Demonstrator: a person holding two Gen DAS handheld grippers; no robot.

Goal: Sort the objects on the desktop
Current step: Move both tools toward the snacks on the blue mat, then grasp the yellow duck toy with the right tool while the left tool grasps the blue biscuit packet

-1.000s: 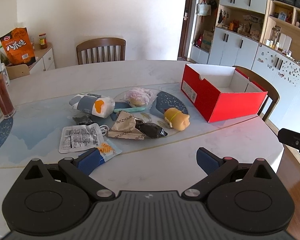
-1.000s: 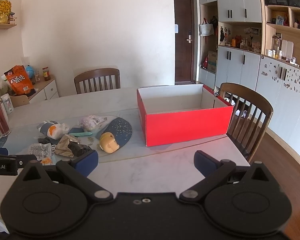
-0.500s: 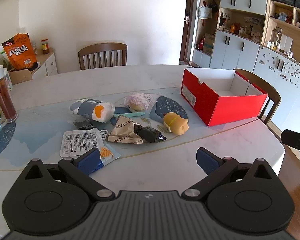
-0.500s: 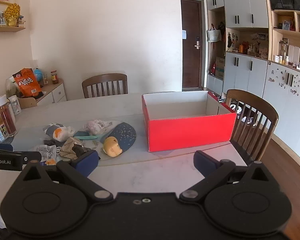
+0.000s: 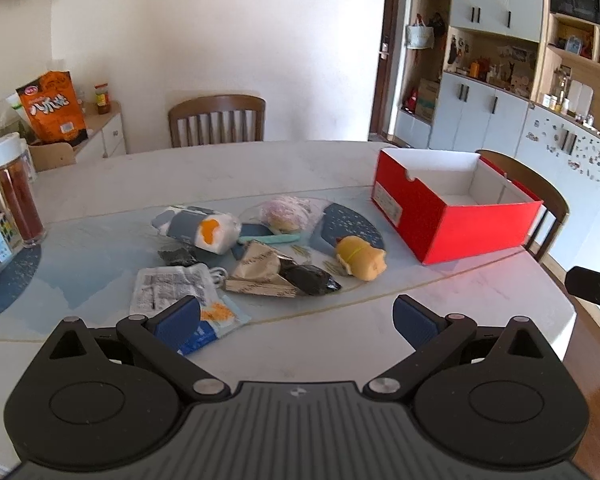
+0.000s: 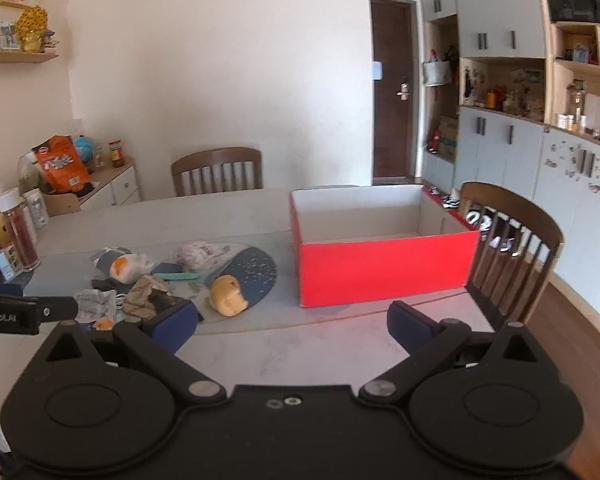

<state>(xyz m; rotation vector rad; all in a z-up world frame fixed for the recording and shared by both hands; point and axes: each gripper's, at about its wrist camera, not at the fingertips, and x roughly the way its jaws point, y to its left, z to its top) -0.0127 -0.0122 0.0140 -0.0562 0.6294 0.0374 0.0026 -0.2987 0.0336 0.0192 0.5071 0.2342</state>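
Here, both the left hand-held gripper [image 5: 296,322] and the right hand-held gripper [image 6: 292,326] are held spread and empty above the tabletop [image 5: 300,340], near the red box [image 6: 384,268].

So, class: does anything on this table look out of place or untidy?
Yes. Loose items lie heaped on the table: snack packets, a crumpled brown wrapper overlapping a black packet, and a yellow toy on its side. The red box beside them looks empty. Nothing looks spilled or broken.

Both grippers are just hovering side by side: left gripper [image 5: 296,318] has its jaws spread wide, nothing between them, and right gripper [image 6: 294,326] is the same.
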